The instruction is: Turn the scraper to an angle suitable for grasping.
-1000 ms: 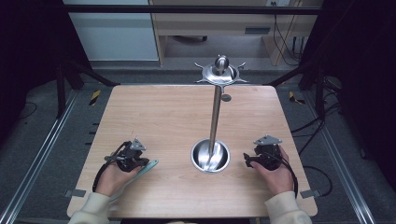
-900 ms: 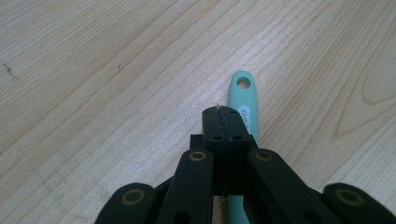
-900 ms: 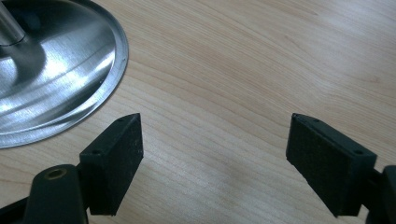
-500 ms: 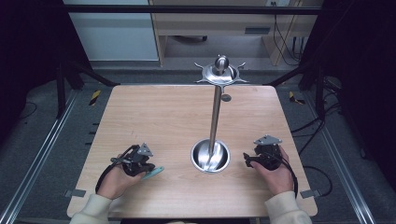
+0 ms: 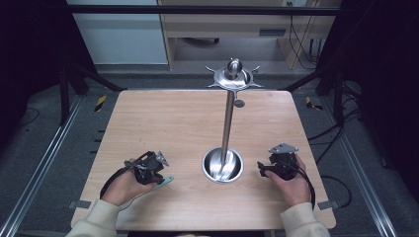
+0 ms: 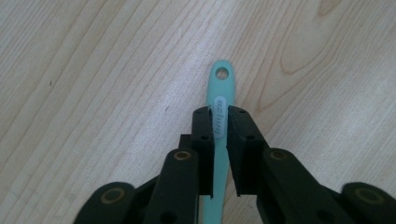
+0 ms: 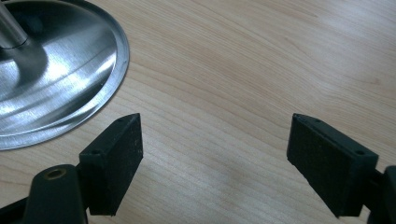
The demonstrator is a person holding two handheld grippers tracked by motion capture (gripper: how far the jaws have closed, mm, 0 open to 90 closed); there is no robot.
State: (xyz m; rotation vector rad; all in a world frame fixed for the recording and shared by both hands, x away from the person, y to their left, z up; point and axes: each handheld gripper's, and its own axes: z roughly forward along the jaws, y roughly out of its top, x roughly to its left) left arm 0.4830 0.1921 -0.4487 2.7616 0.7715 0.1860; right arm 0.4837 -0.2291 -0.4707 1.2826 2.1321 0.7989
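**A:** What is sitting on the table (image 5: 148, 118), counted out?

**B:** One steel stand (image 5: 227, 128), made of a round dish base, one upright pole and one crown of hooks at the top. The base is sitting near the front edge, about midway between the left and right edges. One mint-green handle (image 6: 219, 116) with a hole at its tip and a white label is lying near the front-left corner. Two grippers, one in each hand.

**A:** What is the left gripper (image 6: 219, 112) doing?

**B:** It is straddling the green handle. Its jaws are standing narrow and have just been opening a little; in the left gripper view one pad is lying against the handle's side and a thin gap is showing at the other. The tip with the hole is poking out past the fingertips, over bare wood. In the high view the left gripper (image 5: 157, 174) is hovering near the front edge, with the green end showing just right of it.

**A:** And the right gripper (image 7: 215, 149)?

**B:** Its jaws are standing wide apart with only wood between them, gripping nothing. In the high view the right gripper (image 5: 261, 170) is resting just beside the stand's base, on the side toward the right edge, and pointing at it.
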